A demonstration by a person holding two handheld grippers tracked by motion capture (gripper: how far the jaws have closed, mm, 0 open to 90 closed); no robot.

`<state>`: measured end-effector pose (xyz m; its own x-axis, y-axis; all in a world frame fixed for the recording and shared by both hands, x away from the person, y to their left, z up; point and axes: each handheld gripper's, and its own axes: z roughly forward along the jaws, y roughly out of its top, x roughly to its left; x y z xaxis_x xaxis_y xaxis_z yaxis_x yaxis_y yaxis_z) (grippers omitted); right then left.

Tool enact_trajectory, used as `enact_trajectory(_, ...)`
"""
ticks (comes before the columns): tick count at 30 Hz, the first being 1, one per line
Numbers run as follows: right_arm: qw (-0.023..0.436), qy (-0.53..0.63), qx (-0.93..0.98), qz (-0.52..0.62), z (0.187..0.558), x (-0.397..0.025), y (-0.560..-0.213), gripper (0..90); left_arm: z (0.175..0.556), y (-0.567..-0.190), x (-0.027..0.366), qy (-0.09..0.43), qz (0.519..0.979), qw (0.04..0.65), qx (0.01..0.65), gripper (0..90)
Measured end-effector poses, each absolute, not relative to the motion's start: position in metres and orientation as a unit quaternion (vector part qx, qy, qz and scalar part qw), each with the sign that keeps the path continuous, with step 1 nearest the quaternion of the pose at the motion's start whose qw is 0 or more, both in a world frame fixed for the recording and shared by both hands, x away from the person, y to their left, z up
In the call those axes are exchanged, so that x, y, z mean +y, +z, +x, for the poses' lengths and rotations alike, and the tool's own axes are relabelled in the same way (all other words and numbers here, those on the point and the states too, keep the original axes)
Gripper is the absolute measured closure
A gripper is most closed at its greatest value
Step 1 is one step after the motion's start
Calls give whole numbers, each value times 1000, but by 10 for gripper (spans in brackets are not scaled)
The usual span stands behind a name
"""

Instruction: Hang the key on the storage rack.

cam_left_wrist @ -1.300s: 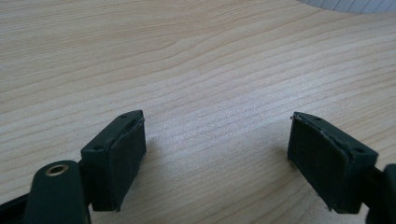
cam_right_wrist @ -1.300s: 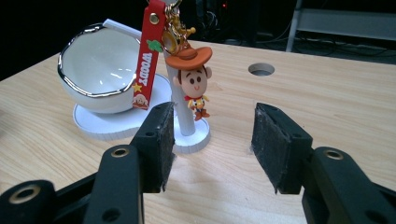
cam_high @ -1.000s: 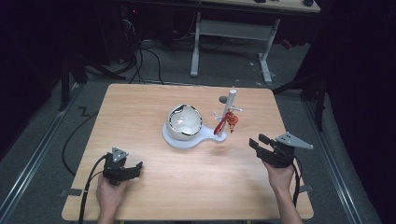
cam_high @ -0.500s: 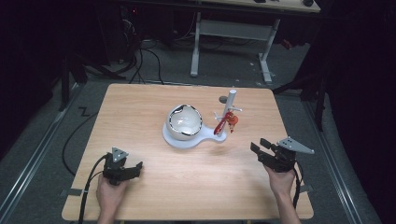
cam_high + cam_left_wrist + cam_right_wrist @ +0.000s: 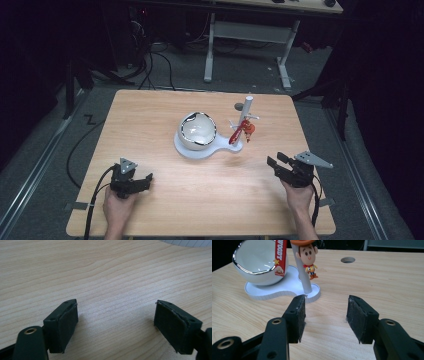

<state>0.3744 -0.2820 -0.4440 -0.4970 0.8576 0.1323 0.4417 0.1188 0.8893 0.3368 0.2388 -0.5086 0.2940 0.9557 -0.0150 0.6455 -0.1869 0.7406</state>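
- Pale wooden counter (image 5: 150, 125) is seen under both tools.
- Left tool (image 5: 116, 320) is held spread, empty.
- Right tool (image 5: 325, 315) is held parted, empty, white plastic stand (image 5: 284, 291) ahead.

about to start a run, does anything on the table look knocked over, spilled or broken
Nothing stands out. The white stand sits flat on the table with its bowl and post upright, and the cowboy figure hangs from the post. Both claws, left and right, are open and apart from it.

Figurine (image 5: 307, 255) hat cut off above
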Motion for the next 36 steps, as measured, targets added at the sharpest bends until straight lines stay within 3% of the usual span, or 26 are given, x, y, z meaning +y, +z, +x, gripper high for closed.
enact_trajectory(36,204,429,743,472,381,-273,-483,495,337,-509,239,235,734,330,545,198)
